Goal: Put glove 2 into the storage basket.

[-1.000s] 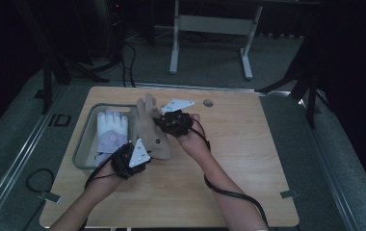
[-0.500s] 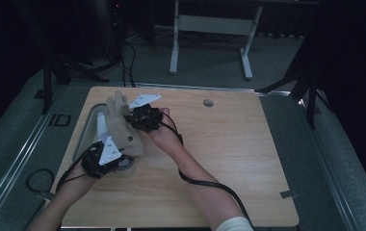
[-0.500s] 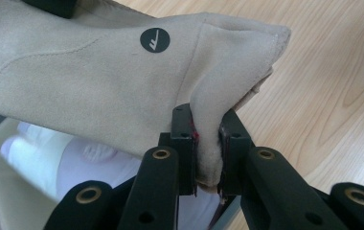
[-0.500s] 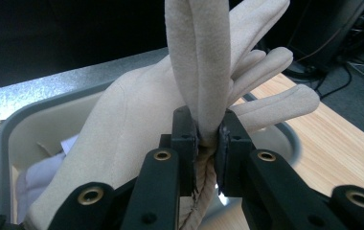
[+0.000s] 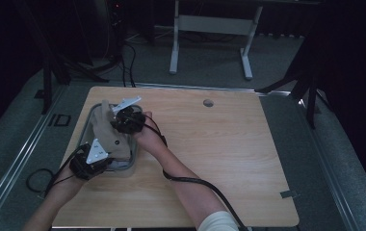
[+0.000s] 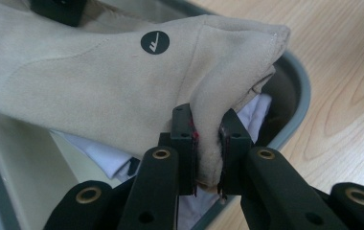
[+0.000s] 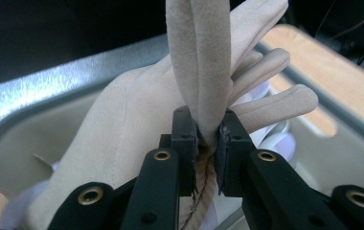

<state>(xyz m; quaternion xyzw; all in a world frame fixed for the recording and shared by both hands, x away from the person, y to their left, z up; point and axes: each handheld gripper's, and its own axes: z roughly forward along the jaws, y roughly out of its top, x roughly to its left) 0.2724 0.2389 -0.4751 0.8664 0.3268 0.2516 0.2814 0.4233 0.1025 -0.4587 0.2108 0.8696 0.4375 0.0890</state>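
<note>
Beige glove (image 6: 98, 76) (both claws clamped) over tray (image 6: 295, 81)

Black grippers (image 5: 128, 120) (brass-ringed screws), trailing black cables, one pale sleeve (image 5: 217, 222).

Wooden table (image 5: 229, 159), grey tray (image 5: 90, 120) at its left edge, beige glove (image 5: 108, 134) stretched over tray between left gripper (image 5: 97, 156) and right gripper (image 5: 123, 118), both clamping it

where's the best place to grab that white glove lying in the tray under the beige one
Take the white glove by the edge showing at the tray's corner, coming from above. It lies flat there, while the beige glove, held by both grippers, covers the rest.
</note>
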